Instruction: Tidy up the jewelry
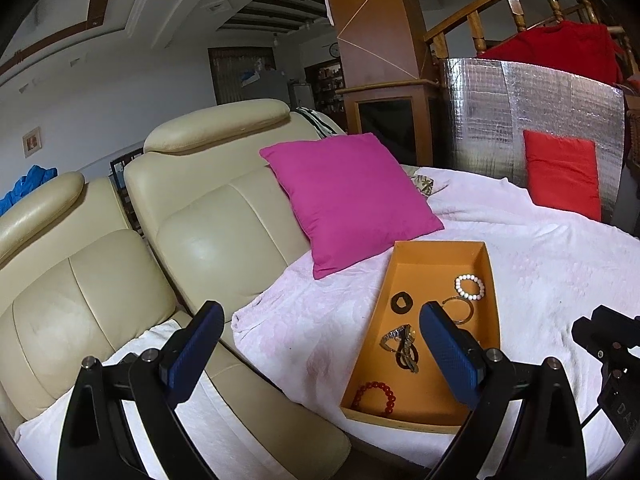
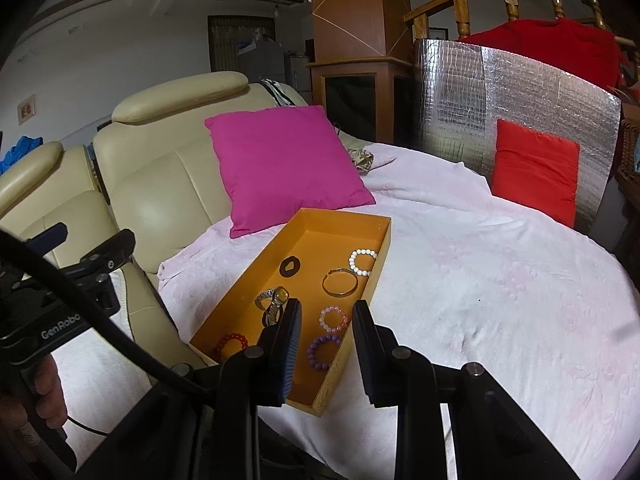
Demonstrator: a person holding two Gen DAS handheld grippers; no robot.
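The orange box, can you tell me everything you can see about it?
The orange box is a long, shallow, open tray with no lid; it looks like cardboard, orange inside, with paler edges. It lies flat on the white blanket, one end close to the pink cushion. Inside lie a white bead bracelet, a gold bangle, a dark ring, a watch, and pink, purple and red bead bracelets. Neither gripper seems to touch it.

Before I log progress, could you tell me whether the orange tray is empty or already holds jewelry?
It holds jewelry: the orange tray contains a white bead bracelet, gold bangle, watch and other bead bracelets.
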